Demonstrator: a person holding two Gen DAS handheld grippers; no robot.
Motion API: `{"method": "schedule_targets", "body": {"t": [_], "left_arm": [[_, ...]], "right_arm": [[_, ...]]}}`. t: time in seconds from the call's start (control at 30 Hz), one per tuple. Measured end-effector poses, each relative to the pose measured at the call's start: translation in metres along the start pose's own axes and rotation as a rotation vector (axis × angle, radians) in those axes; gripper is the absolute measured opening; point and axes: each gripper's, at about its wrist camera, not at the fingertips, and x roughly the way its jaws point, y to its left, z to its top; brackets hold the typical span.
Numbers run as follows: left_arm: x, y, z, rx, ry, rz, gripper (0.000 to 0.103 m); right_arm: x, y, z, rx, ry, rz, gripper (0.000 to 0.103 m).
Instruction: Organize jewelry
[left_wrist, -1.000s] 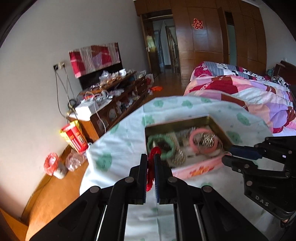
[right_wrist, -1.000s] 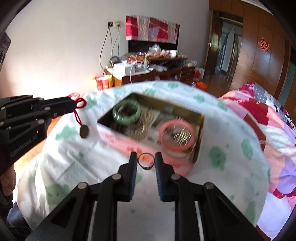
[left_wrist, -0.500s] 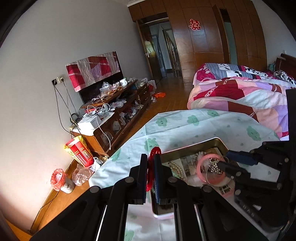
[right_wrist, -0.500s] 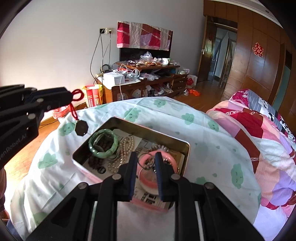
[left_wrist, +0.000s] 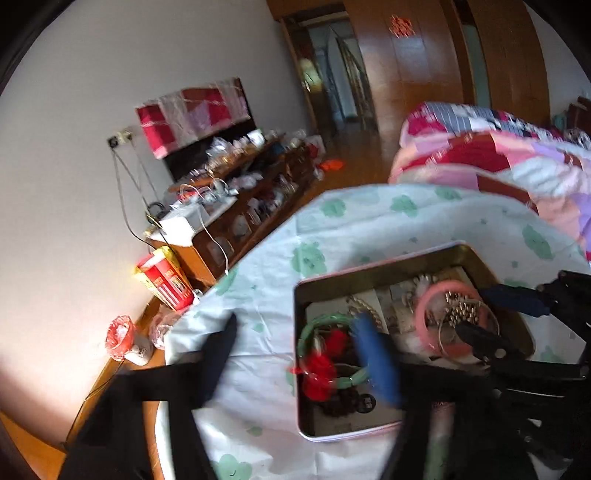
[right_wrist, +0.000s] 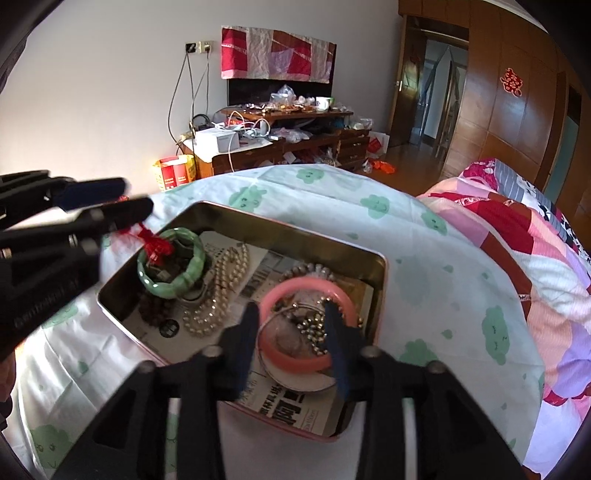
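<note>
An open metal tin lined with newspaper sits on a green-patterned cloth. My left gripper is open above the tin's left end; it also shows in the right wrist view. The red cord pendant lies on the green bangle. My right gripper is open over the pink bangle. A thin silver ring bangle lies by the pink one. Pearl strands lie in the middle.
A cluttered wooden cabinet stands at the wall beyond the table. A bed with a patchwork quilt is to the right. A red carton and bags sit on the floor at the left.
Both grippers opened. The left one let the red cord pendant fall onto the green bangle. The right one let the thin ring drop by the pink bangle. Both moved lower over the tin.
</note>
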Motion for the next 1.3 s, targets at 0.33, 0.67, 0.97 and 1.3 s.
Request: {"method": "schedule_targets", "body": {"t": [0.33, 0.67, 0.97, 1.3], "left_arm": [[-0.027, 0.011, -0.015, -0.050, -0.017, -0.019, 0.084], [-0.046, 0.025, -0.027, -0.105, -0.030, -0.028, 0.084], [-0.048, 0.027, -0.028, -0.109, -0.031, -0.025, 0.084], [-0.053, 0.028, -0.029, -0.110, -0.027, -0.029, 0.084]], "right_arm": [[-0.035, -0.008, -0.008, 0.047, -0.047, -0.034, 0.064], [-0.063, -0.005, -0.012, 0.038, -0.102, -0.052, 0.072], [-0.065, -0.006, -0.016, 0.044, -0.108, -0.058, 0.072], [-0.068, -0.008, -0.019, 0.043, -0.119, -0.061, 0.077]]}}
